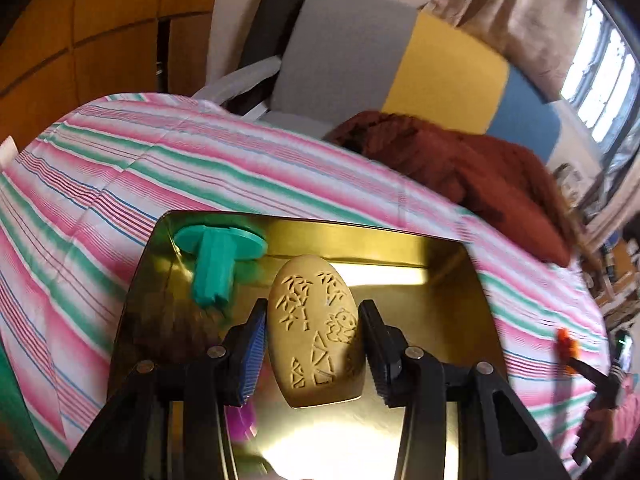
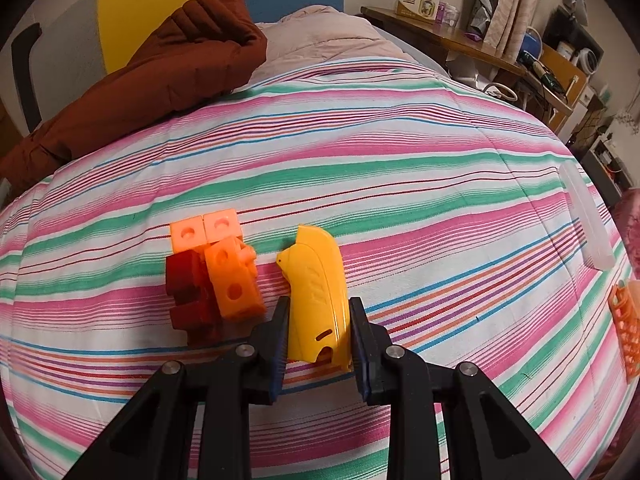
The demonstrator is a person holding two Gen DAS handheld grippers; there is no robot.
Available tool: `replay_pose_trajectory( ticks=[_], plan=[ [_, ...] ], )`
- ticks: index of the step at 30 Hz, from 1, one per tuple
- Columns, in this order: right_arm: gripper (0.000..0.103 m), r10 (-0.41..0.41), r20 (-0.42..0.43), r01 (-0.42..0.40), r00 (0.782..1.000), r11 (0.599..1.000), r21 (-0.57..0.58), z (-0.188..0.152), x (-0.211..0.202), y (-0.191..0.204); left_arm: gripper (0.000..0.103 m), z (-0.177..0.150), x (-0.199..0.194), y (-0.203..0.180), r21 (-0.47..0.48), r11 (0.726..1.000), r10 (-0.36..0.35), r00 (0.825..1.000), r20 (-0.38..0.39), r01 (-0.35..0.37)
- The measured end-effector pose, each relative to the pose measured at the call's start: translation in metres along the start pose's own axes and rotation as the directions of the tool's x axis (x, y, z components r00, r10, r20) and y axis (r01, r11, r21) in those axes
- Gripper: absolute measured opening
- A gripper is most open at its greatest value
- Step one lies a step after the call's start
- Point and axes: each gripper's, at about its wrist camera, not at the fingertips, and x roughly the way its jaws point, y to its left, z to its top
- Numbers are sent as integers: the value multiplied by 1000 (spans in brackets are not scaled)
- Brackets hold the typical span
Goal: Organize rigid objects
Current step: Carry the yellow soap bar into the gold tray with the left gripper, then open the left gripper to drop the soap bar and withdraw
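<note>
Left wrist view: the left tool [image 1: 314, 354] holds a tan oval plaque [image 1: 316, 332] with carved figures, its jaws partly open and both pads pressed against the plaque's long edges. The plaque hangs over a shiny gold tray [image 1: 452, 280] that rests on the striped bedspread [image 1: 160, 168]. In the tray's far left corner lies a teal plastic piece [image 1: 216, 256], a round disc with a thick stem, lying on its side against the wall. A pink reflection or object at the tray's near edge is too blurred to identify. A brown padded jacket [image 1: 472, 176] lies on the bed beyond the tray, to the right. At the right edge of this view a small orange object is partly visible but blurred.

Right wrist view: the right tool [image 2: 318, 338] is closed narrowly on a yellow plastic shell [image 2: 316, 284], gripping its near end; the shell's far end points away over the bedspread. Whether the shell is lifted or resting on the bed cannot be told. Just left of it, apart from the tool, sits a cluster of orange and red blocks [image 2: 212, 272] with round holes. An orange lattice piece [image 2: 626, 332] and a translucent white bar [image 2: 588, 220] lie well apart at the right side of the bed.
</note>
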Motion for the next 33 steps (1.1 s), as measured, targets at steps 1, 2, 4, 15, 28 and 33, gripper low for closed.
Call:
replay_pose_trajectory(
  ticks=[1, 2, 4, 15, 28, 33],
  plan=[
    [27, -1, 0, 1, 1000, 1000, -3, 0, 0, 0, 45, 4, 9, 1, 11, 1000, 12, 1000, -13, -12],
    [27, -2, 0, 2, 1000, 1000, -4, 0, 0, 1, 45, 7, 16, 3, 18, 999, 36, 999, -22, -36],
    [27, -4, 0, 4, 1000, 1000, -6, 0, 0, 1, 45, 9, 30, 6, 32, 997, 73, 995, -61, -71],
    [28, -11, 10, 11, 1000, 1000, -21, 0, 1, 3, 45, 2, 41, -7, 154, 969, 204, 978, -54, -193],
    [28, -13, 26, 13, 1000, 1000, -23, -4, -1, 5, 45, -21, -65, 9, 65, 984, 157, 977, 145, -168],
    [28, -16, 33, 17, 999, 999, -30, -5, -1, 5, 45, -56, -114, 7, 80, 977, 176, 956, 233, -200]
  ],
)
